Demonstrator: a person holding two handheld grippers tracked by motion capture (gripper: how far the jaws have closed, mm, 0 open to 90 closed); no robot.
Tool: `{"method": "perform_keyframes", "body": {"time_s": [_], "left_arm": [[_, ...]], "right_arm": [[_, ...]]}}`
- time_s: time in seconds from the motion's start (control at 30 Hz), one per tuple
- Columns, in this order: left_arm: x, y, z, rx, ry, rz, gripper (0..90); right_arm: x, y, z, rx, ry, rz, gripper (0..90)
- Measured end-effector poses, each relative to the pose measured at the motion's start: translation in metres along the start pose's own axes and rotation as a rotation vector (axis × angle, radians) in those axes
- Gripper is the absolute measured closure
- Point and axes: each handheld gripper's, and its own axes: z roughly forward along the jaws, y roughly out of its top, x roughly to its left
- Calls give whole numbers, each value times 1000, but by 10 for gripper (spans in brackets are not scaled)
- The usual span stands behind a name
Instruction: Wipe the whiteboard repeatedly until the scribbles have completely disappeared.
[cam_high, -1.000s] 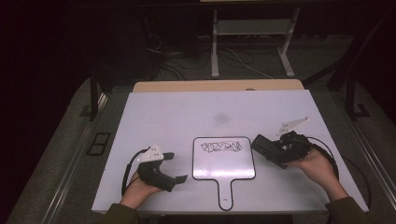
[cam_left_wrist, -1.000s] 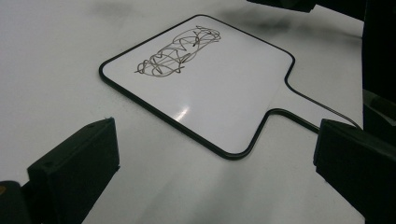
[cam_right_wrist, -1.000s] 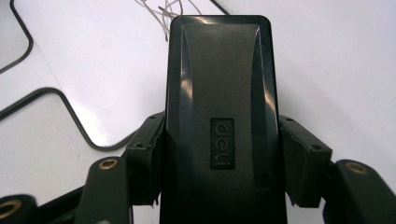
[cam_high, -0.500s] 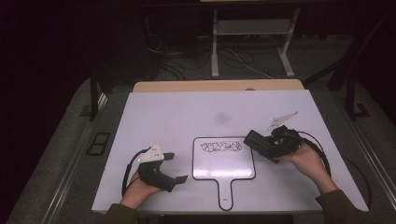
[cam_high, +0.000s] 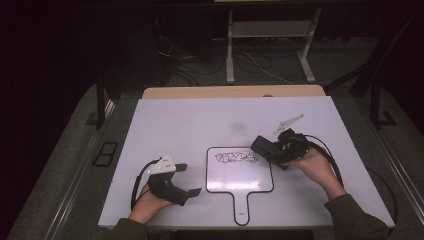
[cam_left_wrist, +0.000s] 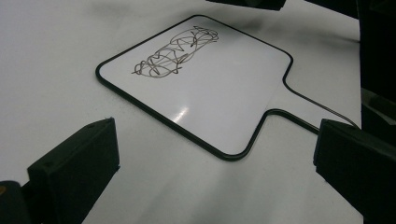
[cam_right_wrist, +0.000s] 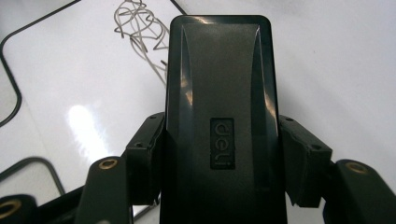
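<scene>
Right gripper view: eraser (cam_right_wrist: 219, 107) bottom cut off | long side points ahead toward scribble (cam_right_wrist: 140, 28) on whiteboard (cam_right_wrist: 70, 93) | right gripper (cam_right_wrist: 219, 163) clamped on eraser | left gripper (cam_left_wrist: 210, 163) jaws wide apart

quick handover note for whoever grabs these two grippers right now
Right gripper: shut on the black eraser, held at the right edge of the whiteboard paddle, close to the scribble.
Left gripper: open, holds nothing, resting on the table left of the paddle.
Paddle lies flat at the near middle of the table, handle toward the person.
Done: eraser picked up and brought to the board.
Left: the scribble looks untouched, so wiping it off is likely next; the left gripper may need to steady the paddle.
</scene>
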Motion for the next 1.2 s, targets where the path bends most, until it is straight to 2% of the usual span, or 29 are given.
{"method": "perform_keyframes", "body": {"time_s": [0.5,0.6,0.93,1.2], "left_arm": [[1,0,0,-5,0,-4,0],[1,0,0,-5,1,-3,0],[1,0,-1,-6,1,-4,0],[2,0,0,-4,1,-4,0]], "right_arm": [[3,18,27,11,0,-22,383],[4,20,36,28,-5,-25,383],[4,20,52,52,-13,-41,383],[4,20,55,65,-20,-58,383]]}}
